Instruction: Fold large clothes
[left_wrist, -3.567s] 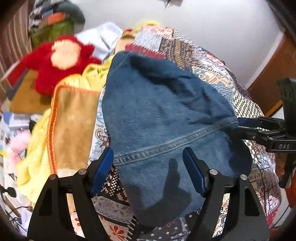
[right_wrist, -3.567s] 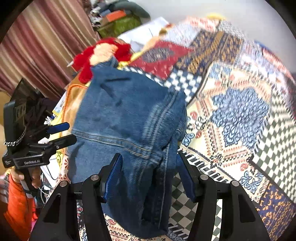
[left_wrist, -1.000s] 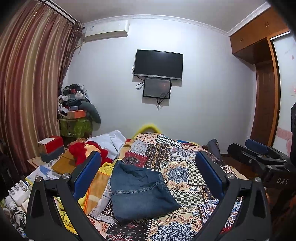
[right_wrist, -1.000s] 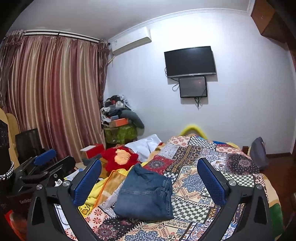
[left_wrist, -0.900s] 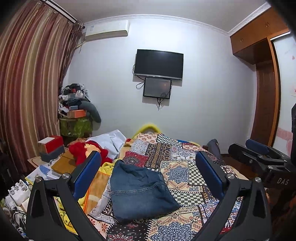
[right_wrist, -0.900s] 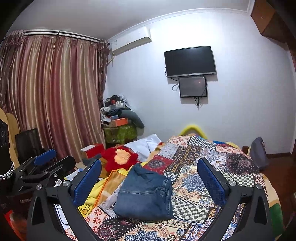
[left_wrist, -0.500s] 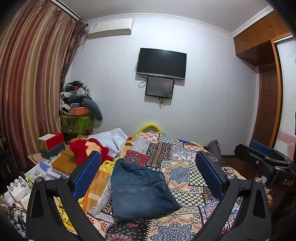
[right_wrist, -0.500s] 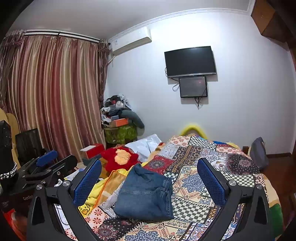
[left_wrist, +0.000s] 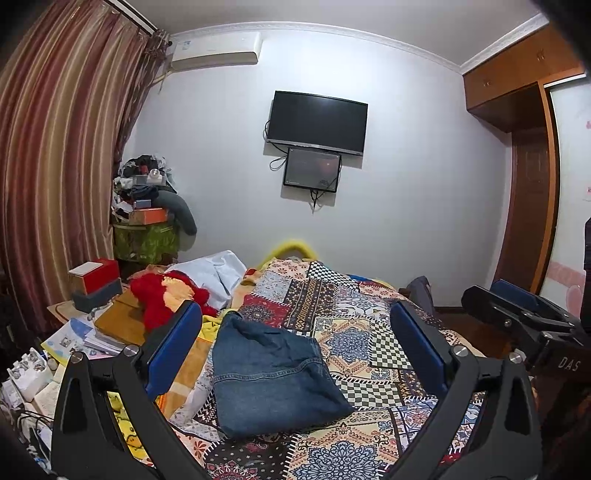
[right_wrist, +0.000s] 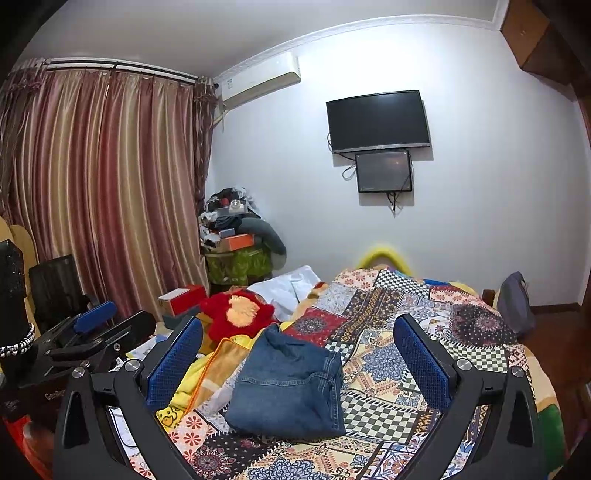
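You have blue denim jeans (left_wrist: 273, 373) with lighter tan stitching lying on a patchwork bedspread (left_wrist: 369, 343) of black-and-white checks, red medallions and blue floral squares. Your left gripper (left_wrist: 297, 350) and right gripper (right_wrist: 299, 363) both show black frames with blue pads. To your left sit a red plush toy (right_wrist: 236, 314) with an orange-tan face, a yellow blanket (right_wrist: 192, 376) edged in orange, and maroon-and-gold striped curtains (right_wrist: 103, 184)
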